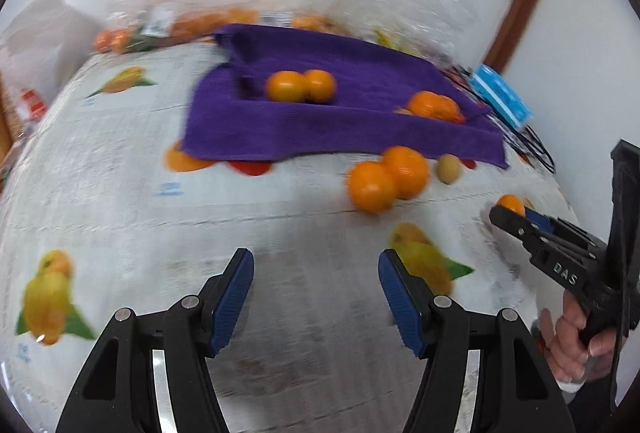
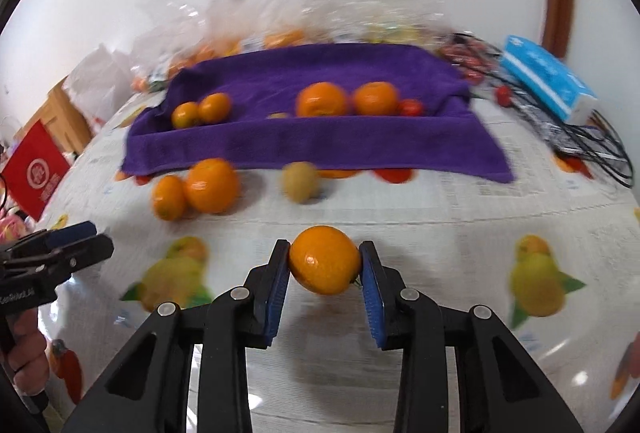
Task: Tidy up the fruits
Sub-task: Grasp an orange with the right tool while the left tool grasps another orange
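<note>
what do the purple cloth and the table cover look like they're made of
Purple cloth: likely terry towelling, matte and fuzzy, with soft folds and a thick hemmed edge. Table cover: probably plastic or oilcloth, smooth with a slight sheen, fruit pictures printed flat on it; blur leaves this uncertain.

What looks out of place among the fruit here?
Two oranges and a small brownish fruit lie on the tablecloth in front of the purple towel, while other fruit sits on it. Nothing looks spilled or damaged.
</note>
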The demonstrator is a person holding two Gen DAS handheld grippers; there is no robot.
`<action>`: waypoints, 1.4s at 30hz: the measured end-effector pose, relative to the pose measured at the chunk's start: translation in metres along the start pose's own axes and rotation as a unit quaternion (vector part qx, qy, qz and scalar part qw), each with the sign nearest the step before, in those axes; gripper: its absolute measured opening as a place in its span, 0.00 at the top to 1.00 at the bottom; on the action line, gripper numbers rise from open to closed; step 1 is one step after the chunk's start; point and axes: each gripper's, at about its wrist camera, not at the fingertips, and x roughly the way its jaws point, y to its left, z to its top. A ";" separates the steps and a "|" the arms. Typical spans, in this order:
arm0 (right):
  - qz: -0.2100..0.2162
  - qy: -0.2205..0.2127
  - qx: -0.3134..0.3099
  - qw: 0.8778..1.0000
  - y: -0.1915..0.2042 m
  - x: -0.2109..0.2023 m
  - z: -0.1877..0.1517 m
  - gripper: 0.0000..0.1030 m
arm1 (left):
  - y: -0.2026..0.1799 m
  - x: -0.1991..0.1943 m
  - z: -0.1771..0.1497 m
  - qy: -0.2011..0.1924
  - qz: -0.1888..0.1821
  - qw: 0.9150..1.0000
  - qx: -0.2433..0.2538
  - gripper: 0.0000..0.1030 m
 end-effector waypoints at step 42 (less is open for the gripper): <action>0.038 -0.001 0.057 0.998 -0.050 0.004 -0.007 0.66 | -0.020 0.036 0.037 -0.001 0.054 0.999 -0.002 0.69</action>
